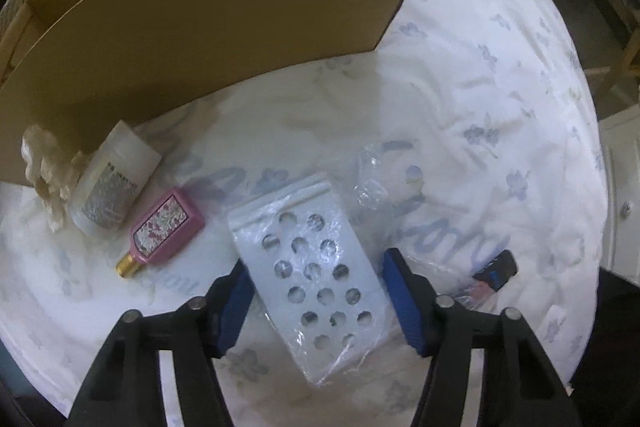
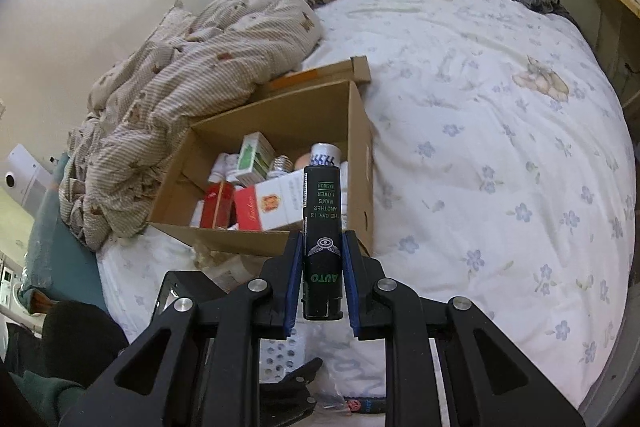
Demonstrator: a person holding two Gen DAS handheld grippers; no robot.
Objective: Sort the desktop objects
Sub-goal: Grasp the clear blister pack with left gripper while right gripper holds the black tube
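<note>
My right gripper (image 2: 322,267) pinches a black cylindrical bottle (image 2: 322,227) printed with "AUTO", its long axis running straight ahead along the fingers, its far end pointing at the open cardboard box (image 2: 360,163) on the bed (image 2: 500,147). The box lies directly ahead and just below the bottle's tip, so I judge the coming move to be a short carry forward and a release over the opening. It is already crowded: a green-and-white carton (image 2: 254,157), a red-and-white pack (image 2: 272,205), a red box (image 2: 218,205), a light bulb (image 2: 282,163) and a white bottle (image 2: 326,155). My left gripper (image 1: 316,291) is spread wide and holds nothing, its blue pads either side of a white perforated card in a clear bag (image 1: 316,267), whose long axis runs roughly along the fingers, tilted slightly left. Left of it lie a pink perfume bottle (image 1: 164,227) with a gold cap and a white plastic bottle (image 1: 112,183) against the box wall.
</note>
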